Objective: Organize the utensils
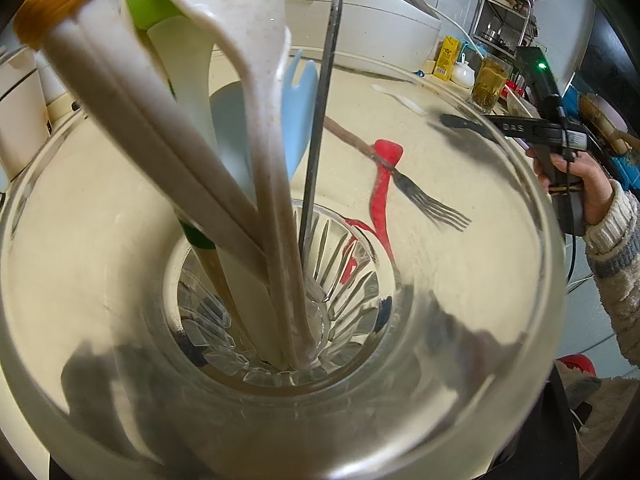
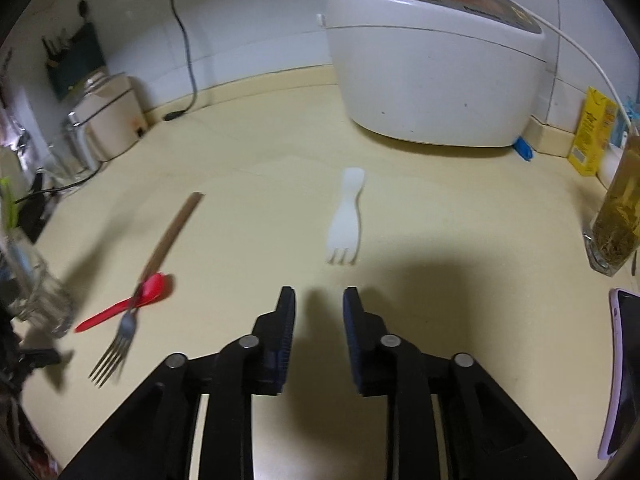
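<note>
The right tool [image 2: 319,300] hangs unclenched over the cream counter [image 2: 440,220], near a white plastic fork [image 2: 345,216]. Left of it a wooden-handled metal fork [image 2: 132,312] crosses a red plastic spoon [image 2: 124,304]. The left tool's state cannot be told; a clear glass jar [image 1: 500,240] of utensils fills its view.

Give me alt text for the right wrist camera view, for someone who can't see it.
The open, empty right tongs hover over a cream countertop, pointing at a white plastic fork. To the left, a wooden-handled metal fork lies across a red spoon; a white rice cooker stands behind.
</note>
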`<state>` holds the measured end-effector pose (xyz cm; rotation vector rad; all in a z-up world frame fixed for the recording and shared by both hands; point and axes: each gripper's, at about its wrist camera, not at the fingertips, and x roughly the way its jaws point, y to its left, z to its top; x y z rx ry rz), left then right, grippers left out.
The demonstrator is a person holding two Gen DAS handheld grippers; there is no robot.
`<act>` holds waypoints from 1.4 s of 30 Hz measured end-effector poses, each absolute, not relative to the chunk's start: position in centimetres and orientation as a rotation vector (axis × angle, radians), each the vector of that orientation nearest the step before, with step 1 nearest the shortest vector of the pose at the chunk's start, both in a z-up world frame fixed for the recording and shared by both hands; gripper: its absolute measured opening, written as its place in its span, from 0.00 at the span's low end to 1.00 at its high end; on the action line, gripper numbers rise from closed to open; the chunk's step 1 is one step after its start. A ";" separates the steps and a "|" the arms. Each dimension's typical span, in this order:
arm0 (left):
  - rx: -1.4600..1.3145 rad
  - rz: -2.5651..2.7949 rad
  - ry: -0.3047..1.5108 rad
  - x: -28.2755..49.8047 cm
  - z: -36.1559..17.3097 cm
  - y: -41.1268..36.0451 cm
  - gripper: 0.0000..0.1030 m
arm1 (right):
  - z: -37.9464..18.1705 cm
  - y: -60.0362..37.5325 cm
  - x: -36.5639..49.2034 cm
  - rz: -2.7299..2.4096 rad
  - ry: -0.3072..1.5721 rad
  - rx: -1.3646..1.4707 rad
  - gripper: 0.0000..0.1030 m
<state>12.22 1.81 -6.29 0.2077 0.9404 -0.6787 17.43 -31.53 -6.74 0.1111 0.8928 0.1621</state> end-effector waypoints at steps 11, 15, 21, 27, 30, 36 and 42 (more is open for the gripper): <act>0.217 -0.678 0.941 12.1 -6.4 1.4 0.95 | -7.6 -30.8 22.5 0.121 0.934 0.048 0.38; 0.224 -0.675 0.940 12.1 -6.4 1.3 0.95 | -7.6 -30.6 24.0 0.092 0.939 0.026 0.39; 0.225 -0.674 0.940 11.9 -6.4 1.1 0.95 | -7.6 -30.8 24.5 0.077 0.941 0.016 0.39; 0.221 -0.677 0.941 11.9 -6.4 1.1 0.95 | -7.3 -30.0 23.9 0.102 0.936 -0.016 0.20; 0.219 -0.678 0.941 12.0 -6.3 1.1 0.95 | -7.2 -29.1 23.2 0.136 0.936 -0.023 0.20; 0.216 -0.678 0.941 11.9 -6.2 1.0 0.95 | -6.7 -26.9 20.4 0.231 0.935 -0.051 0.20; 0.211 -0.681 0.942 12.1 -6.2 1.5 0.95 | -6.4 -26.2 17.6 0.303 0.931 0.003 0.19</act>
